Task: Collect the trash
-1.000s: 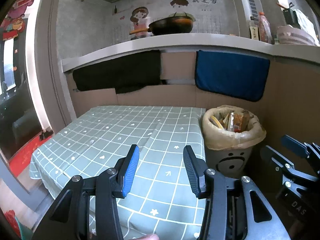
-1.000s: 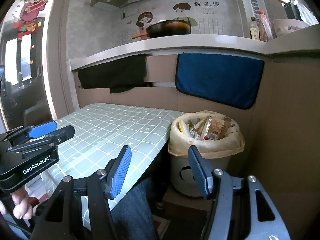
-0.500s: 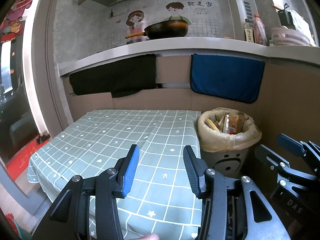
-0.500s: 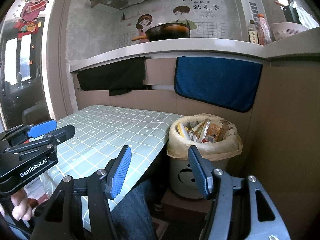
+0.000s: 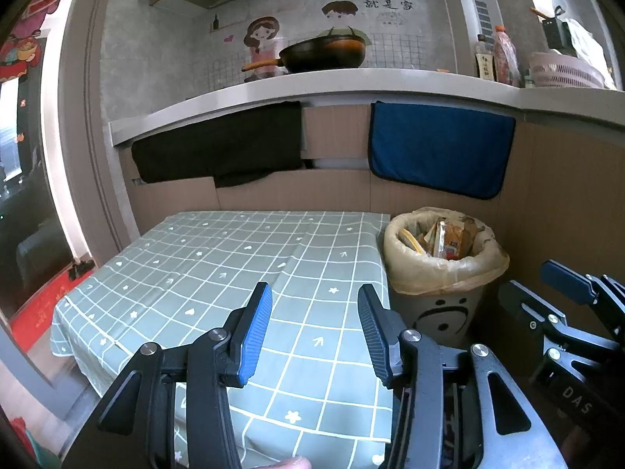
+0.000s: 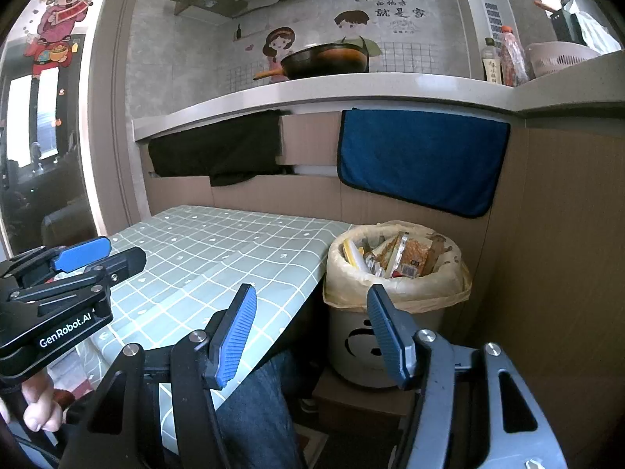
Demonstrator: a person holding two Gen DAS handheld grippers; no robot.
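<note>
A white bin with a smiley face (image 5: pixel 441 312) (image 6: pixel 363 348) stands on the floor right of the table, lined with a beige bag and holding several wrappers (image 5: pixel 449 234) (image 6: pixel 402 256). My left gripper (image 5: pixel 312 332) is open and empty above the near part of the green checked tablecloth (image 5: pixel 218 265). My right gripper (image 6: pixel 312 332) is open and empty, held off the table's right edge (image 6: pixel 304 293), in front of the bin. Each gripper shows at the edge of the other's view: the right one (image 5: pixel 566 312), the left one (image 6: pixel 70 273).
A grey counter (image 5: pixel 351 82) runs behind and above the table, with a black wok (image 5: pixel 324 52), bottles and a pink basket. A black cloth (image 5: pixel 218 144) and a blue towel (image 5: pixel 437 148) hang from it. Cardboard panels line the wall. The person's leg (image 6: pixel 254 402) is under the table.
Both views have shifted slightly down and back, so the counter and wall sit lower in frame. Both grippers stay open and empty.
</note>
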